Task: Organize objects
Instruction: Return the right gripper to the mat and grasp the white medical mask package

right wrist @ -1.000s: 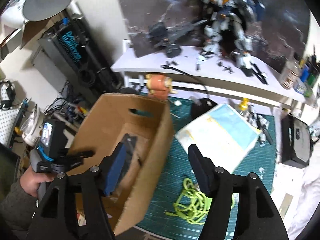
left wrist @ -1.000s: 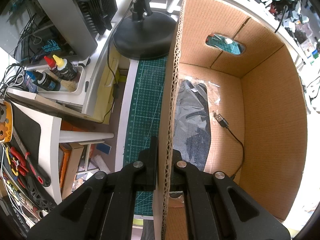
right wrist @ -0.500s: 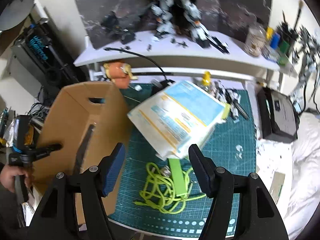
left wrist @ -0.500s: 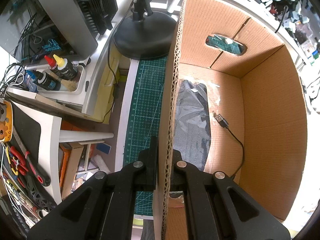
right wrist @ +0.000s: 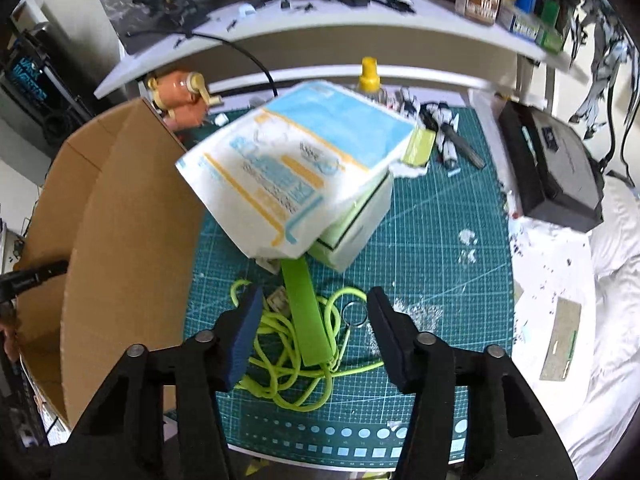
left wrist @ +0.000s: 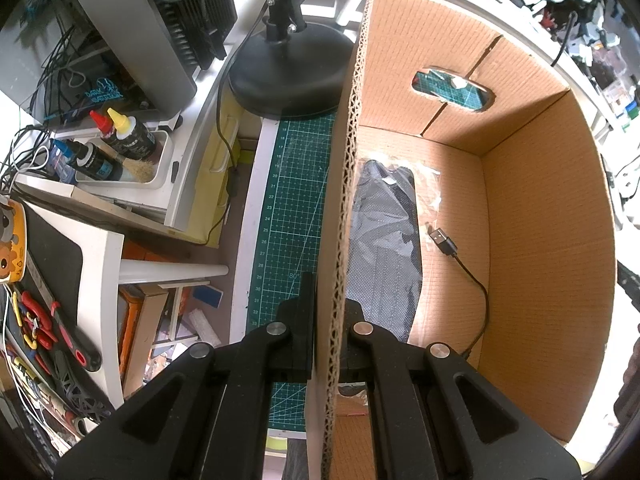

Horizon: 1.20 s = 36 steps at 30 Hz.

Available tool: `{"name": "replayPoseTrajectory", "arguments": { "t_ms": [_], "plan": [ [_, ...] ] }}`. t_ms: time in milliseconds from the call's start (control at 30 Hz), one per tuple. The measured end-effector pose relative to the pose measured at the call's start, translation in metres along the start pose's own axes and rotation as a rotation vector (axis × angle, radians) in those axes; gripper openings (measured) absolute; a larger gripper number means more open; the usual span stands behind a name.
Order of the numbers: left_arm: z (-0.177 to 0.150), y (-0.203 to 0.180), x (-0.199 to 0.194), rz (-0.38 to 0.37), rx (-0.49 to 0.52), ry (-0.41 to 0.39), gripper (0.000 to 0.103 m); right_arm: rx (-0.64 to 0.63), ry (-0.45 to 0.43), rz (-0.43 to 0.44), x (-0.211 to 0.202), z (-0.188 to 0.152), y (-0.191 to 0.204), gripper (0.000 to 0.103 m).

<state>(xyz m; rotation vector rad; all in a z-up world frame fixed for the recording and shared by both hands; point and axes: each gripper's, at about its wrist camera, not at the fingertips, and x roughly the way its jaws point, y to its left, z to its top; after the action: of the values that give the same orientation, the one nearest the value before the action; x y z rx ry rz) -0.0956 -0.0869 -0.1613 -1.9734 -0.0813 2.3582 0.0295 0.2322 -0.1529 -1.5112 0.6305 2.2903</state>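
My left gripper (left wrist: 334, 312) is shut on the near wall of the open cardboard box (left wrist: 548, 208), one finger outside and one inside. In the box lie a dark garment in a clear bag (left wrist: 384, 248) and a black USB cable (left wrist: 460, 260). My right gripper (right wrist: 314, 316) is open and empty above the green cutting mat (right wrist: 436, 264). Below it lie a tangled neon green cord (right wrist: 280, 364) and a flat green strip (right wrist: 306, 316). Beyond them a white and blue packet (right wrist: 296, 168) rests on a white and green box (right wrist: 356, 220). The cardboard box (right wrist: 132, 248) stands to the left.
A black lamp base (left wrist: 288, 72), a tray of glue bottles (left wrist: 116, 148) and hand tools (left wrist: 44, 328) sit left of the box. In the right wrist view a black case (right wrist: 556, 168) stands at the right, an orange figure (right wrist: 180, 92) and a yellow-capped bottle (right wrist: 370, 76) behind, a shelf with models above.
My right gripper has swung right, away from the box, and moved down towards the green cord and packet. The left gripper has kept its hold on the box wall.
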Motion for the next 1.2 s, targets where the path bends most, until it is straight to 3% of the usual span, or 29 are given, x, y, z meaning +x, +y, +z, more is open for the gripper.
{"name": "replayPoseTrajectory", "arguments": {
  "t_ms": [233, 500, 533, 800, 1200],
  "plan": [
    [-0.001, 0.001, 0.0, -0.001, 0.0, 0.001, 0.004, 0.031, 0.03, 0.02, 0.016, -0.006, -0.005, 0.048],
    [-0.003, 0.003, -0.002, -0.002, -0.002, 0.002, 0.004, 0.055, -0.008, 0.073, -0.001, 0.006, -0.006, 0.048],
    [-0.003, 0.002, -0.002, -0.002, -0.002, 0.001, 0.004, 0.011, -0.001, 0.085, -0.002, 0.008, -0.007, 0.048],
    [-0.002, 0.002, -0.002, -0.002, -0.001, 0.001, 0.004, 0.198, 0.033, 0.276, 0.011, 0.02, -0.025, 0.048],
    [-0.002, 0.002, -0.002, -0.002, -0.002, 0.001, 0.004, 0.417, 0.066, 0.443, 0.036, 0.026, -0.042, 0.048]
  ]
}}
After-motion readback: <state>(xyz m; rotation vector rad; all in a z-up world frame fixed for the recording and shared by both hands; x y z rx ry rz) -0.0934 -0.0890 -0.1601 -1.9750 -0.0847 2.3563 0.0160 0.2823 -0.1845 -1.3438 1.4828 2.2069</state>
